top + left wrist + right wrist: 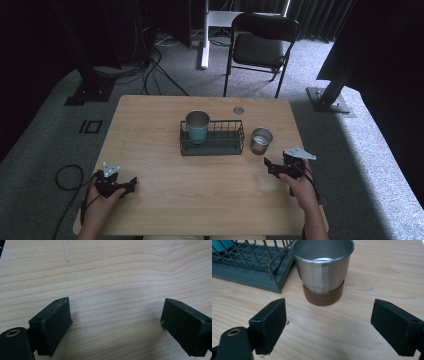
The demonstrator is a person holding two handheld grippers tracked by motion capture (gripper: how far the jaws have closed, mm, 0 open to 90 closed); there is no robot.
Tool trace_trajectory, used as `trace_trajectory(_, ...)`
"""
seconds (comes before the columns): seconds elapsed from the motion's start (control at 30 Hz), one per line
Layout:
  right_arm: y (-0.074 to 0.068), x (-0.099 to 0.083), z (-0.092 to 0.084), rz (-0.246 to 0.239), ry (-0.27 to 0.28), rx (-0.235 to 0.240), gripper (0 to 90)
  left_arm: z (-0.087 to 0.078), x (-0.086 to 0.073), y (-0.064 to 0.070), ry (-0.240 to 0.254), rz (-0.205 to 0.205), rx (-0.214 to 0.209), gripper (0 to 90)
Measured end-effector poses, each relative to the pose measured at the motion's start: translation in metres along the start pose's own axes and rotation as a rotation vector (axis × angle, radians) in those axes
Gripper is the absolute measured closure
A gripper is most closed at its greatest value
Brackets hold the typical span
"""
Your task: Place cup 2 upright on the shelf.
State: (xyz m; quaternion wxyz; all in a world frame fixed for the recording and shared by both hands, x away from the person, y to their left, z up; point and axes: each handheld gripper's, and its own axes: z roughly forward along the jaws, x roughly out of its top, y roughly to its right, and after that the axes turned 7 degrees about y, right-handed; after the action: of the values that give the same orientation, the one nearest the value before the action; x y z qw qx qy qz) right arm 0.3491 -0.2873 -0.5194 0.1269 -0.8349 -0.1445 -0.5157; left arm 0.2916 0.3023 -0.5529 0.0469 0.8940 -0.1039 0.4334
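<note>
The right claw [328,326], jaws wide and empty, faces the steel cup [323,270] standing just beside the wire rack [212,137] (likely lining up a grasp); the left claw [116,325] rests open over bare tabletop [112,277].

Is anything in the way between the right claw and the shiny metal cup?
Nothing visible is. The right claw is open and points straight at the metal cup, with only bare table between them. The wire rack sits off to one side of the cup, outside that path.
</note>
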Motion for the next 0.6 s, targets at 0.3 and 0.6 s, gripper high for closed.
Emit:
trace_trajectory(0.3, 0.001, 0.008, 0.011, -0.008, 0.016, 0.013, 12.9, 0.0, 0.0, 0.0, 0.0, 0.0, 0.0, 10.2)
trace_trajectory(0.6, 0.002, 0.011, 0.023, 0.001, 0.021, 0.018, 12.9, 0.0, 0.0, 0.0, -0.002, 0.0, 0.0, 10.2)
